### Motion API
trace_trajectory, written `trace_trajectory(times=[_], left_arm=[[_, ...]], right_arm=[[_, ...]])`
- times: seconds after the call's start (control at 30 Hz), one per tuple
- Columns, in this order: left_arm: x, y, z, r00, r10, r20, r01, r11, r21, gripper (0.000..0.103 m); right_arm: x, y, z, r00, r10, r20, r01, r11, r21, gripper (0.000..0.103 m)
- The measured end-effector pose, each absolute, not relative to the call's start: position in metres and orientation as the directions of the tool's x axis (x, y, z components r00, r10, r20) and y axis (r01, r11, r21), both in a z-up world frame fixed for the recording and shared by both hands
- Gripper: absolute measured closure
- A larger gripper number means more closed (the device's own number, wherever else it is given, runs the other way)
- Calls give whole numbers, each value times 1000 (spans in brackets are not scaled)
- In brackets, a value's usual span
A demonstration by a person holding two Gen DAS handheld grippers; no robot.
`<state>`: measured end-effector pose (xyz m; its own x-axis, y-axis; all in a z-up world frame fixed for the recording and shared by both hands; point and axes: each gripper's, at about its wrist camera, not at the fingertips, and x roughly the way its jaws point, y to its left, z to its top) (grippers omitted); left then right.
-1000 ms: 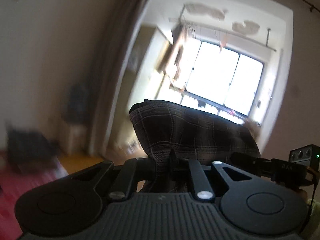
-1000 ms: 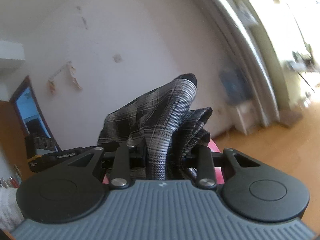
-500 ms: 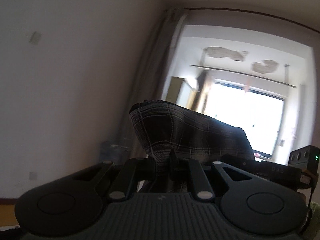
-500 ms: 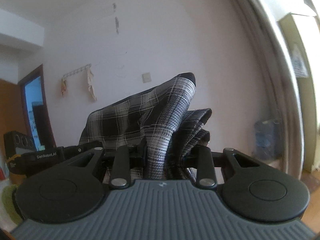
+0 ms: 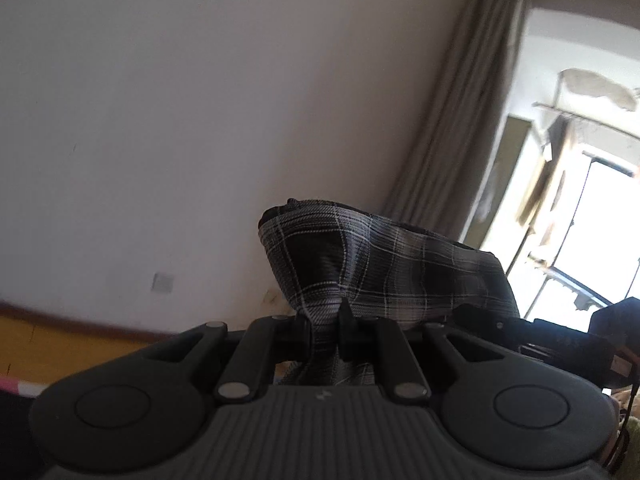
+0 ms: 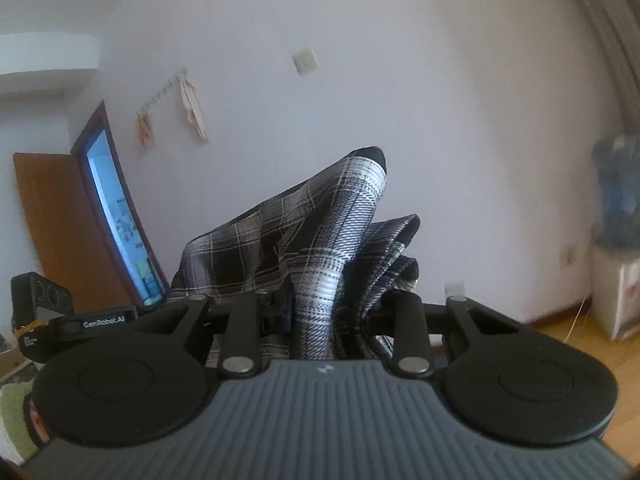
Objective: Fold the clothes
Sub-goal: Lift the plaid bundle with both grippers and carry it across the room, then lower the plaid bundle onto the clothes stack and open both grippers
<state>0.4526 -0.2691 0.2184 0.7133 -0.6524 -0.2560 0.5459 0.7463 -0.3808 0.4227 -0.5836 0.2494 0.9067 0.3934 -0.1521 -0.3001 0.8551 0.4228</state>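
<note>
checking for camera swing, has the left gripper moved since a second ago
Yes. The left gripper, shut on the plaid cloth, has swung left: the window, earlier central behind the cloth, now sits at the right edge.

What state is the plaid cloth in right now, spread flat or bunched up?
Bunched and held up. The plaid cloth stands in gathered folds, pinched in the right gripper and the left gripper; how its lower part hangs is hidden.

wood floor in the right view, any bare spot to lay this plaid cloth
Bare wood floor shows only right of the right gripper, between wall and white cabinet. The plaid cloth and gripper hide what lies below; no table is in view.
</note>
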Motion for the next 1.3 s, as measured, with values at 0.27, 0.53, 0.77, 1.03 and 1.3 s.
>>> trace_trajectory(times=[0.27, 0.53, 0.77, 1.03, 1.3], left_arm=[[500, -292, 150, 675, -664, -321, 518, 736, -436, 90], [588, -238, 77, 594, -712, -375, 511, 694, -508, 90], [632, -224, 47, 575, -696, -430, 452, 708, -542, 90], [674, -227, 14, 540, -642, -544, 374, 763, -527, 89], [715, -214, -20, 554, -579, -599, 210, 793, -572, 50]], right_arm=[[475, -605, 172, 875, 414, -251, -272, 849, 452, 76], [509, -599, 114, 870, 344, -354, -184, 892, 414, 76], [581, -555, 87, 845, 319, -429, -146, 909, 390, 76], [639, -538, 51, 799, 320, -509, -112, 911, 398, 75], [665, -554, 7, 771, 249, -586, 102, 860, 500, 56]])
